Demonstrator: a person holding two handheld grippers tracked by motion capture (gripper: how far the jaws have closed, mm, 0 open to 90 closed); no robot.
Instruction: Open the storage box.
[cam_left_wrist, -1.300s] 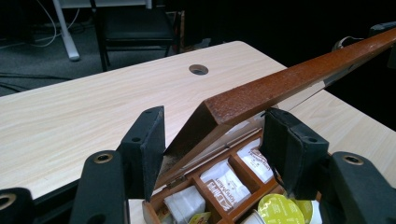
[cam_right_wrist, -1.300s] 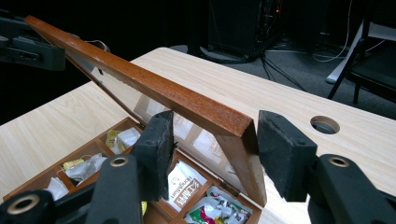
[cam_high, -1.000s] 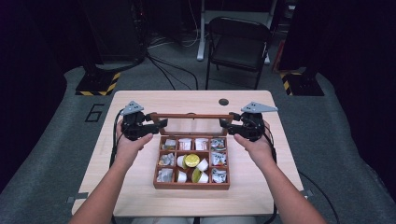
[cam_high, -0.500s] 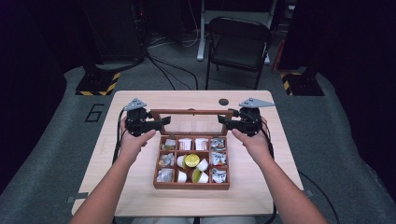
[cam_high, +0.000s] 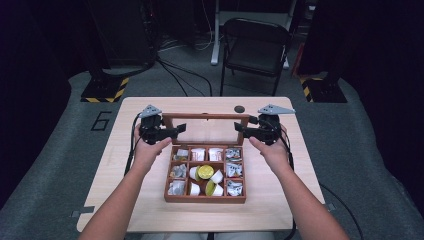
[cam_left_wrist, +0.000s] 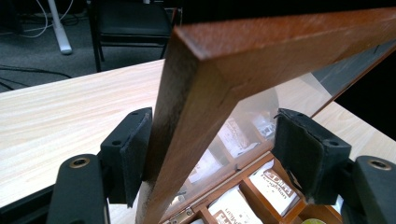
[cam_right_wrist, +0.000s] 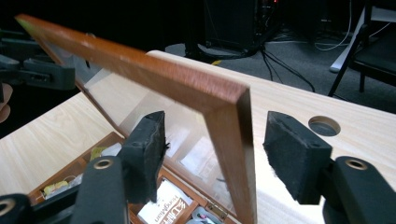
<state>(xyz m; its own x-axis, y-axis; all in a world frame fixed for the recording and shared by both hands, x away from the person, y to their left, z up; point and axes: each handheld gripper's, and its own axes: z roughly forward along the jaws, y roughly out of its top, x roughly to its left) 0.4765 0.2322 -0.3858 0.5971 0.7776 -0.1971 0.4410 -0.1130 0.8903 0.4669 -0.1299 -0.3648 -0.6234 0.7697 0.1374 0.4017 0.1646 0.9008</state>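
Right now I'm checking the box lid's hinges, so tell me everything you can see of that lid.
The lid is a reddish-brown wooden frame around a clear pane, hinged with small brass hinges to the box's far edge. It stands open, about upright, leaning slightly back. The left gripper and right gripper straddle its side rails; their jaws have just been opening, the left's one pad looks against the wood, the right's stand clear.

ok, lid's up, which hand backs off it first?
Likely right. Both tongs have just been opening around the lid; right tongs stand clear of its frame, while one pad of the left tongs looks against it.
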